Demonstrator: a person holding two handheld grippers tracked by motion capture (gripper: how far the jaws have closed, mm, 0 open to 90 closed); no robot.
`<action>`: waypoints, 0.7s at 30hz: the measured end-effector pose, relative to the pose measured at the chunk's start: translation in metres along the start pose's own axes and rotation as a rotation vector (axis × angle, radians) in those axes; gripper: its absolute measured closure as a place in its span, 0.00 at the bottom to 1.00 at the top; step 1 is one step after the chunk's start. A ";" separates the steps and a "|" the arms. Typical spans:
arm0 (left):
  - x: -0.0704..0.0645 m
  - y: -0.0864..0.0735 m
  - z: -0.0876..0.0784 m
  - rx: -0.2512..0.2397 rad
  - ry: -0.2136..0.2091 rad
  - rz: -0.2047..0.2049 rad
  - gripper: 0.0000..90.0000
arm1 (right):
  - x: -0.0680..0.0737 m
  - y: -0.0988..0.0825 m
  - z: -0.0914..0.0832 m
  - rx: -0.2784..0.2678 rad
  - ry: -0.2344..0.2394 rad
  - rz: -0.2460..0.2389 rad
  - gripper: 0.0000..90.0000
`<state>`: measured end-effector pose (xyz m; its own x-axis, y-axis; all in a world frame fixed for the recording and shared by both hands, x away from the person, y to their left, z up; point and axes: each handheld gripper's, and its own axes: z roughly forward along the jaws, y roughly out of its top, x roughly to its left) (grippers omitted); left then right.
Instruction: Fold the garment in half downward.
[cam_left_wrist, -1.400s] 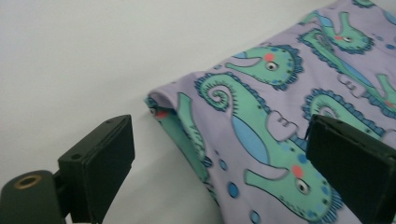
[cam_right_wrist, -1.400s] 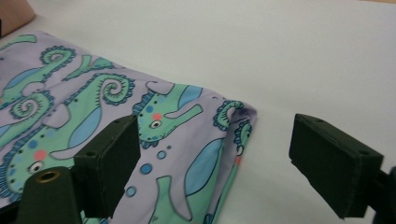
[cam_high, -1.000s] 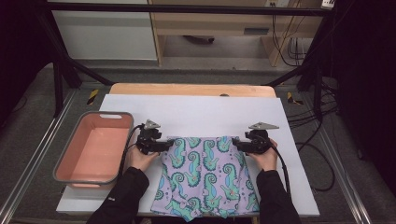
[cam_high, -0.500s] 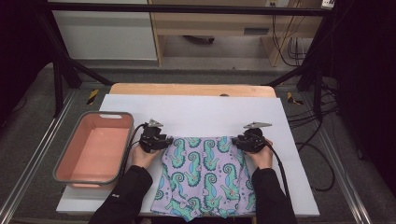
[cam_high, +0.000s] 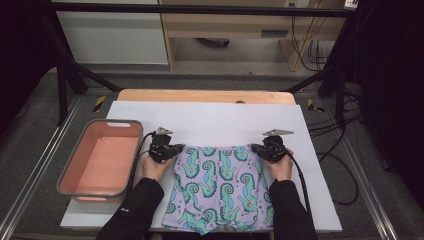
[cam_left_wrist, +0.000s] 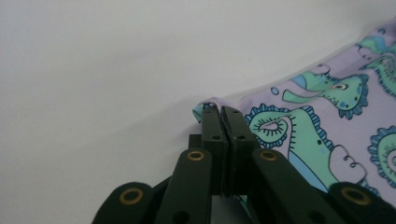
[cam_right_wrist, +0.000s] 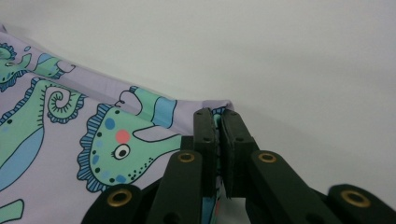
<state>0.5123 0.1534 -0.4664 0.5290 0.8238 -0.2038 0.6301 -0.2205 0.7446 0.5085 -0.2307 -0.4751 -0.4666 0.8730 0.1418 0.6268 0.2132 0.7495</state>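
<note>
Left gripper (cam_high: 172, 149) clamps the far left corner of a lilac cloth (cam_high: 220, 187) printed with teal seahorses, its jaws having just closed on the hem, as the left gripper view (cam_left_wrist: 219, 112) shows fabric pinched between the pads. Opposite, the right gripper (cam_high: 257, 148) has likewise just closed and bites the far right corner, seen close in the right gripper view (cam_right_wrist: 218, 114). Between them the cloth lies flat on a white sheet (cam_high: 220, 120) over the table, its near edge hanging toward the person. To the left stands a pink tub (cam_high: 67, 172) with a grey rim. No lettering or brand can be read anywhere.
</note>
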 end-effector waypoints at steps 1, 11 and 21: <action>0.000 0.002 0.001 -0.004 0.003 -0.003 0.98 | 0.000 0.002 0.000 -0.004 -0.010 -0.002 0.96; 0.002 0.005 0.008 0.001 0.020 -0.004 0.90 | -0.008 0.006 0.006 -0.002 -0.070 -0.014 0.81; -0.015 -0.008 -0.027 -0.020 -0.060 0.064 0.37 | 0.006 0.001 -0.034 -0.109 0.010 0.004 0.32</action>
<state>0.4843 0.1572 -0.4524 0.6009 0.7758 -0.1926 0.5832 -0.2607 0.7694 0.4855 -0.2401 -0.4517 -0.4707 0.8693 0.1510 0.5572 0.1602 0.8147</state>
